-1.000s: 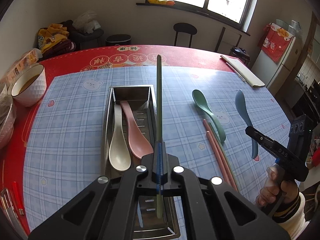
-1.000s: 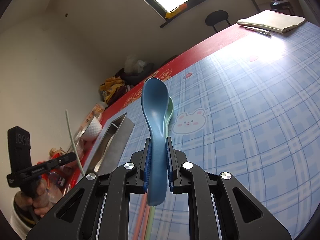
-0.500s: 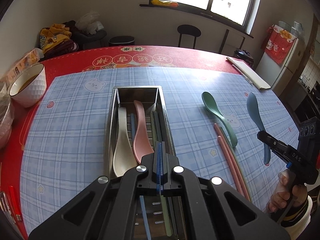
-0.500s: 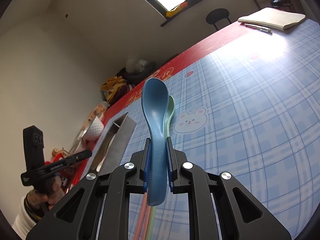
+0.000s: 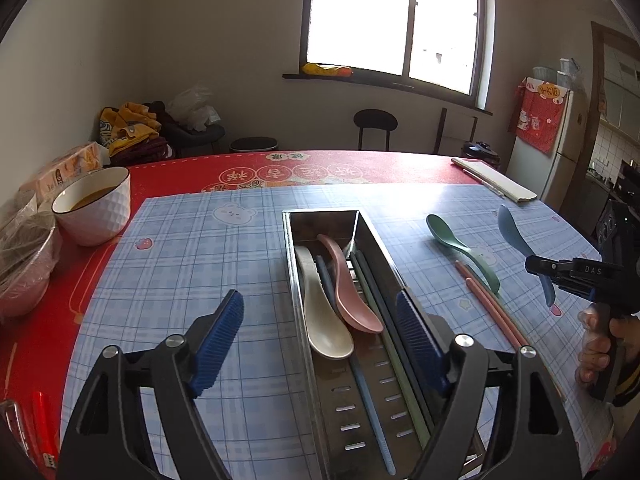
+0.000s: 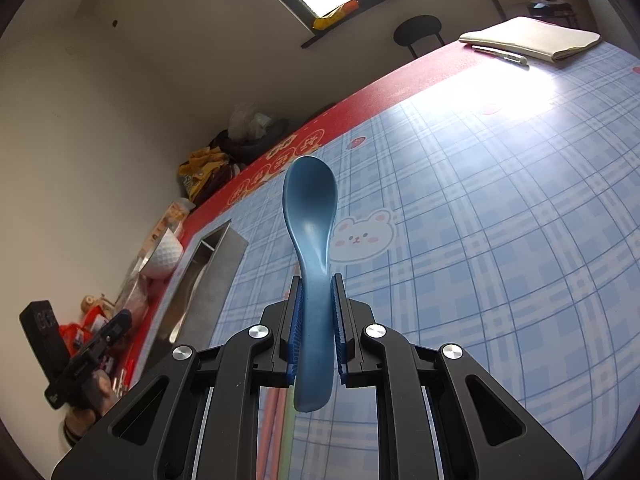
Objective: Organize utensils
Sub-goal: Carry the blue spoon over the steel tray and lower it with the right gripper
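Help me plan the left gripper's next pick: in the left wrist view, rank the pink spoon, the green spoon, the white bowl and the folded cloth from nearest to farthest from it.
From the open left gripper:
1. Pink spoon, in the metal tray straight ahead.
2. Green spoon, on the mat to the right.
3. White bowl, far left.
4. Folded cloth, far right corner.

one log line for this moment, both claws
left claw: open over metal tray | right claw: shut on blue spoon | green spoon: on table

"DAS" in white on the right tongs' (image 5: 541,267) black body (capitals), red tablecloth's (image 5: 168,172) Chinese characters unreadable
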`<state>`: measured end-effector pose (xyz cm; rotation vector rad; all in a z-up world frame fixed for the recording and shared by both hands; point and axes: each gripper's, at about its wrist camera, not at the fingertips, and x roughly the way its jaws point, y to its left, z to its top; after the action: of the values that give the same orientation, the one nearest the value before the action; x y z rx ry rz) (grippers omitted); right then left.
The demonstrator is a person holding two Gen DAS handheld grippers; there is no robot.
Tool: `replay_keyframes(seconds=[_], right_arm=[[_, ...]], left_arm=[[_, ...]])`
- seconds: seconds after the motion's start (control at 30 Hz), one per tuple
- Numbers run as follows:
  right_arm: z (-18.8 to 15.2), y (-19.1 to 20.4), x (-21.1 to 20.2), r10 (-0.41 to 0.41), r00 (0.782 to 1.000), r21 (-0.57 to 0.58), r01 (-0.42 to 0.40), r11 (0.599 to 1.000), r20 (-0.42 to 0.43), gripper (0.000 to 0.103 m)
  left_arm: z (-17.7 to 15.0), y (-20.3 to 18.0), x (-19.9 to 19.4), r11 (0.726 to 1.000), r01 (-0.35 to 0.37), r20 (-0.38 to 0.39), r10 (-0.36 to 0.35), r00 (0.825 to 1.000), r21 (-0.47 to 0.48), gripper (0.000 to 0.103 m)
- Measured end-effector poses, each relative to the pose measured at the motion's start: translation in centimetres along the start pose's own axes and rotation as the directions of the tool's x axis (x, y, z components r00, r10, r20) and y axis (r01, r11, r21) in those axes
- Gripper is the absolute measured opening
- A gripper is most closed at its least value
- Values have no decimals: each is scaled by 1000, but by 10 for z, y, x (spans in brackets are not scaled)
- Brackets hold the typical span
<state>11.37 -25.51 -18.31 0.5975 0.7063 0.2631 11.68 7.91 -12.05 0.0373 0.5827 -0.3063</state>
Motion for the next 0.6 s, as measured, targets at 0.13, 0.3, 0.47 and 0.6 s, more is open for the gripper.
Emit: replay_keyframes(seconds=[0.13, 0.3, 0.47, 0.6], right_arm=[[0, 9, 5, -89, 996, -27, 88, 996, -14, 14], [7, 28, 11, -195, 980, -76, 192, 978, -33, 14], [11, 78, 20, -148, 988, -102, 142, 985, -49, 14], [-1, 131, 49, -76, 990, -147, 58, 987, -117, 14]], left_arm=[[-3, 8, -5, 1000, 30, 52, -30, 998, -2, 94], [-6, 28, -11, 996, 75, 87, -71, 994, -49, 97], [-7, 46, -10, 986, 85, 83, -74, 994, -143, 97], [-7, 53, -12, 984, 50, 87, -36, 996, -169, 97]])
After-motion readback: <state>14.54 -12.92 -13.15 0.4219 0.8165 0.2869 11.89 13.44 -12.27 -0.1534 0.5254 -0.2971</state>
